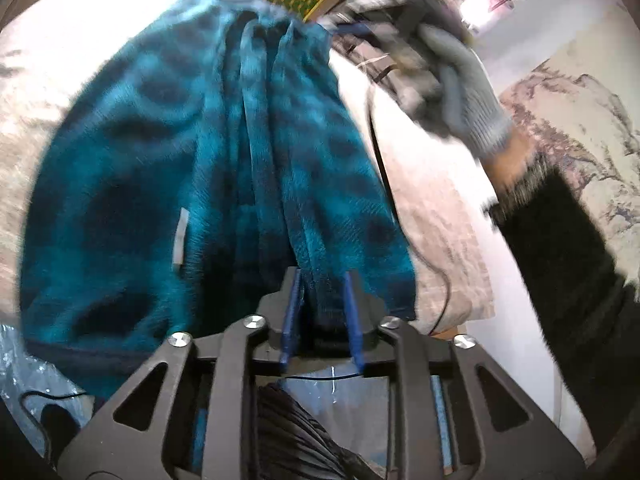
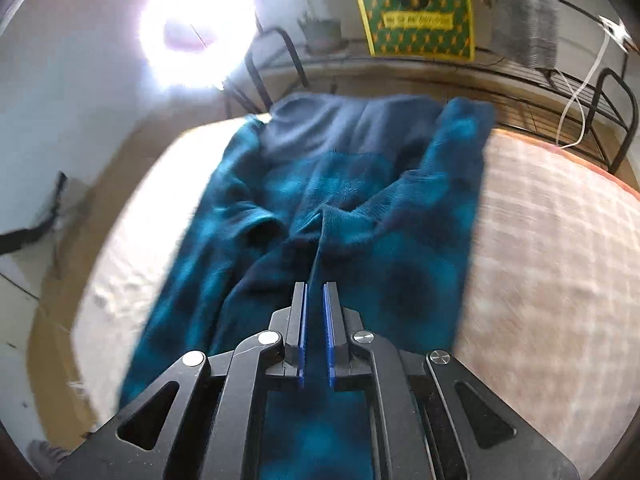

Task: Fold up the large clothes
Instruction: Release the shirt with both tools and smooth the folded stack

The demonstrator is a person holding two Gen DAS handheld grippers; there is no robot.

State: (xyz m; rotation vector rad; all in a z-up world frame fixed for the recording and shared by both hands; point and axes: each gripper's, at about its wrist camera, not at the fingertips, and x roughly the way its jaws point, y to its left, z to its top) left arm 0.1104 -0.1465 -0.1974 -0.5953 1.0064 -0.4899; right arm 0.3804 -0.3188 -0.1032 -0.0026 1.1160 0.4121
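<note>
A large teal fleece garment point(image 1: 168, 168) with dark round blotches hangs stretched above the bed. My left gripper point(image 1: 322, 276) is shut on a thick bunch of its edge, blue pads pressed into the cloth. In the left wrist view the right gripper point(image 1: 404, 20), blurred, sits at the top in a grey-gloved hand point(image 1: 464, 92) and holds the far end. In the right wrist view the garment point(image 2: 344, 216) drapes down onto the bed, and my right gripper point(image 2: 316, 288) is shut on a thin ridge of it.
The bed has a pale patterned cover point(image 2: 552, 240) point(image 1: 436, 200). A black metal rack point(image 2: 560, 92) with a green and yellow box point(image 2: 416, 16) stands past the bed. A bright lamp point(image 2: 196, 28) glares at left. Clear plastic bags point(image 1: 24, 364) lie under the left gripper.
</note>
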